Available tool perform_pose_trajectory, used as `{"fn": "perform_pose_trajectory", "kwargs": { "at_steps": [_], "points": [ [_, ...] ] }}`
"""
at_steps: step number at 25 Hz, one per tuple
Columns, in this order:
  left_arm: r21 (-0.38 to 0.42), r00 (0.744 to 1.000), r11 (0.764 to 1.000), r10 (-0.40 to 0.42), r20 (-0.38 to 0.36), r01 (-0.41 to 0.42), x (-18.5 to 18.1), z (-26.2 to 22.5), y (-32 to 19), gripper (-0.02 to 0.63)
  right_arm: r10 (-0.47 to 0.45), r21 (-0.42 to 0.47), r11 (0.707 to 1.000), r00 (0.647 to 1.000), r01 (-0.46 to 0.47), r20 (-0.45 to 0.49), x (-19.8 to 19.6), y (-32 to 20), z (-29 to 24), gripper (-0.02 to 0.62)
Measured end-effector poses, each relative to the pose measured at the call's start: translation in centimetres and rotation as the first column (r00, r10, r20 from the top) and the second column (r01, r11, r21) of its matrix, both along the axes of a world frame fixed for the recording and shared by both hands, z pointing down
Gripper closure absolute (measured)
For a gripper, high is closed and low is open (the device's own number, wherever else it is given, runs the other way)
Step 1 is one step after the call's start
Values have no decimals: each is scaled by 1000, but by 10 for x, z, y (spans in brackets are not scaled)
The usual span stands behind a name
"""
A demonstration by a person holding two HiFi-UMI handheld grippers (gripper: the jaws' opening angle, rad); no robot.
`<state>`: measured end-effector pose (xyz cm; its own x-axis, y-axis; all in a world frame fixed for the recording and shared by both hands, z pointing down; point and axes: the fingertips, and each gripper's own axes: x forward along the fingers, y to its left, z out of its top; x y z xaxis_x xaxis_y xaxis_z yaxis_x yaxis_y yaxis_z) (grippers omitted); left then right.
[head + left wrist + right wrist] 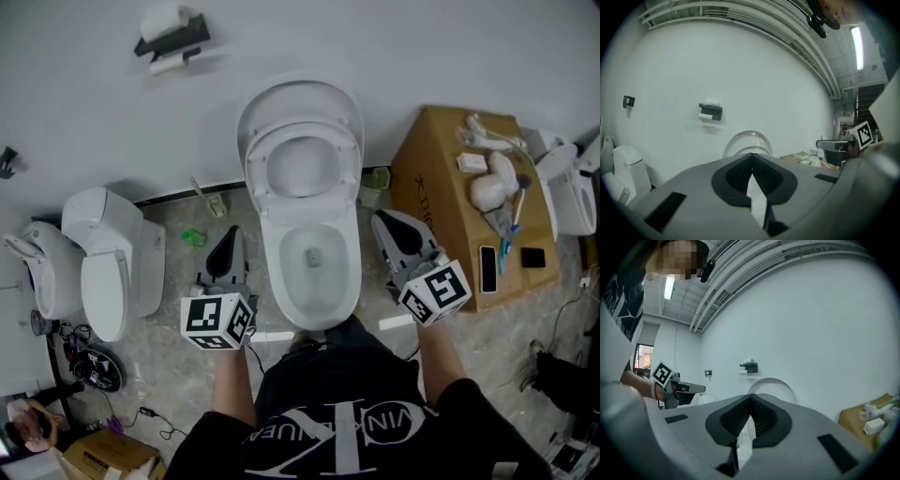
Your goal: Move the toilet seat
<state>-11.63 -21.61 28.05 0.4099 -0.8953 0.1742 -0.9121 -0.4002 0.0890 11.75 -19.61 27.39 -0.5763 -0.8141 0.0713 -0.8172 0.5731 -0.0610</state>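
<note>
Toilet seat (pixel 256 169), one, upright; two hand-held grippers (pixel 230 236) (pixel 383 219)

The toilet (pixel 281 281) and seat (pixel 349 173) are white, the box (pixel 436 187) brown, the floor (pixel 178 366) mottled grey, the wall (pixel 422 56) white, the shirt (pixel 319 366) black.

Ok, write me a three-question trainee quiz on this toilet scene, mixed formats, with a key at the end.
1. Fill in: the left claw and the right claw both have their jaws ___, with nothing between them.
2. True or false: the toilet seat is raised, lifted off the bowl.
3. Pick one: the cardboard box stands nearest to A) the right claw, B) the left claw, C) neither, it is midway between them.
Key: 1 shut; 2 true; 3 A.
</note>
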Motion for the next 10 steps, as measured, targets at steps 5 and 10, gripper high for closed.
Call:
{"fn": "perform_pose_trajectory", "kwargs": {
  "at_steps": [5,10],
  "points": [
    [-21,1000,1000,4,3,-4,4,7,0,603,-1,-8,1000,1000,1,3,2,1,2,586],
    [-31,1000,999,-4,-9,4,3,7,-3,603,-1,-12,1000,1000,1,7,4,-1,4,586]
  ]
}}
